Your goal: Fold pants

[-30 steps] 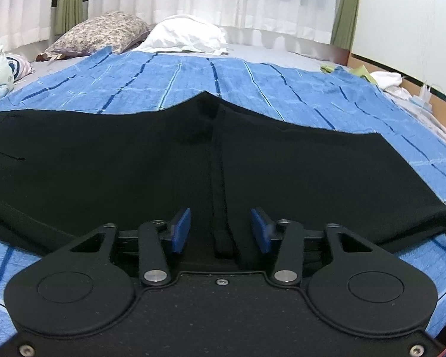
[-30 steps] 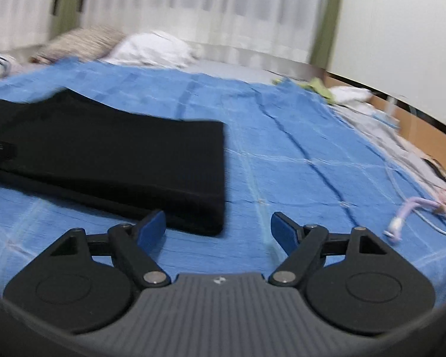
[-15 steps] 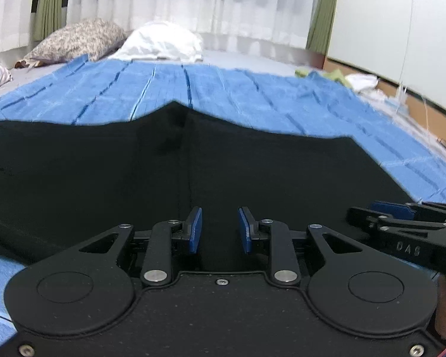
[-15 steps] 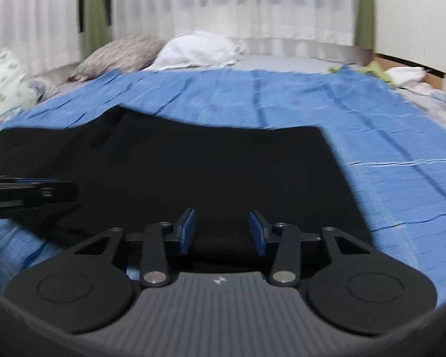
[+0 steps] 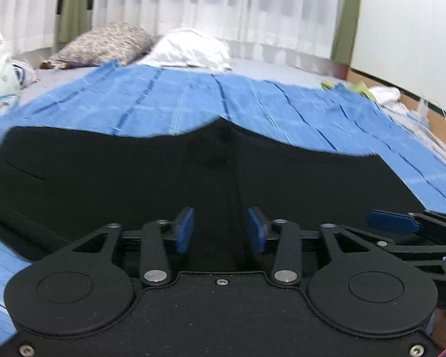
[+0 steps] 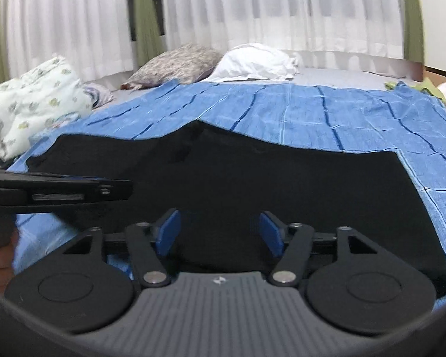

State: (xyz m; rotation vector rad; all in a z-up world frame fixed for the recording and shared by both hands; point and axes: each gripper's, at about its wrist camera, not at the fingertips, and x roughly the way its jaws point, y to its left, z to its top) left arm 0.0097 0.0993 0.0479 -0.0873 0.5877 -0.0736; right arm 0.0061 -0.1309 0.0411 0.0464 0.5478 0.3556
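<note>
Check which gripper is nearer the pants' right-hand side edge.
Right. The right gripper is over the pants toward that edge, which runs just to its right. The left gripper is over the centre seam, farther from it.

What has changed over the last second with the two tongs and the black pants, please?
The right tongs swung in from the bare blue blanket to the near edge of the black pants, beside the left tongs. Both narrowed half a second ago, then reopened; neither grips cloth now. The pants, pillows and blanket stayed put.
</note>
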